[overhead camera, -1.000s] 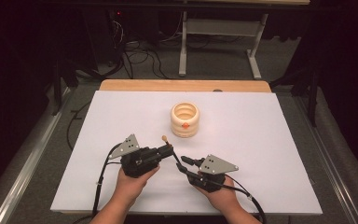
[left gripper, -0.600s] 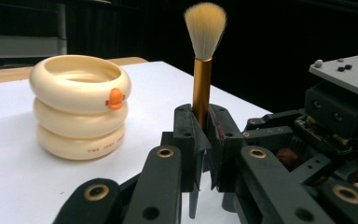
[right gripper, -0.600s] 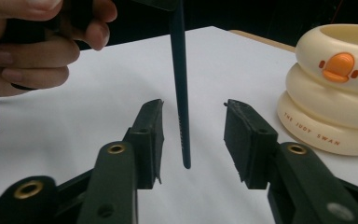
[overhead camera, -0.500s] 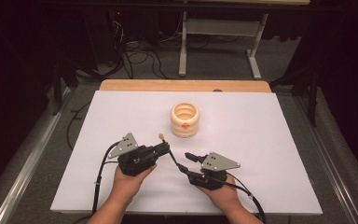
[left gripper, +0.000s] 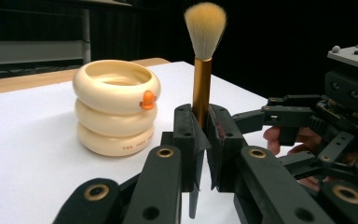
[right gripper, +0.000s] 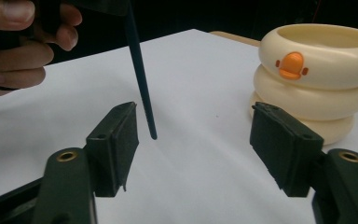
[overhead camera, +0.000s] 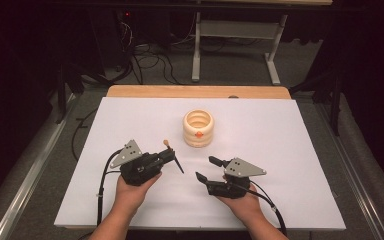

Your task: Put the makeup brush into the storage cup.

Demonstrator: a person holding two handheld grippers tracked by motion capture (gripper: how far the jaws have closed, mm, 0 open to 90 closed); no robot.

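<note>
Left gripper [left gripper: 200, 140]: clamped on one brush [left gripper: 202, 88]
Right gripper [right gripper: 193, 144]: jaws apart, just been opening, nothing between
Holder [overhead camera: 198, 128]: one, far, three rings

One brush [left gripper: 202, 70] is in the scene, with one tuft of pale bristles at the top of the frame, one golden ferrule and one dark pointed handle. One cream holder [overhead camera: 198, 128] stands at the centre of the frame on the one white table [overhead camera: 290, 150]; it is built of three stacked rings and bears one orange duck face. Two grippers are there, the left gripper [overhead camera: 169, 156] at lower left and the right gripper [overhead camera: 206, 169] at lower right, each with two fingers, one grey plate and one trailing cable. Two hands hold them.
</note>
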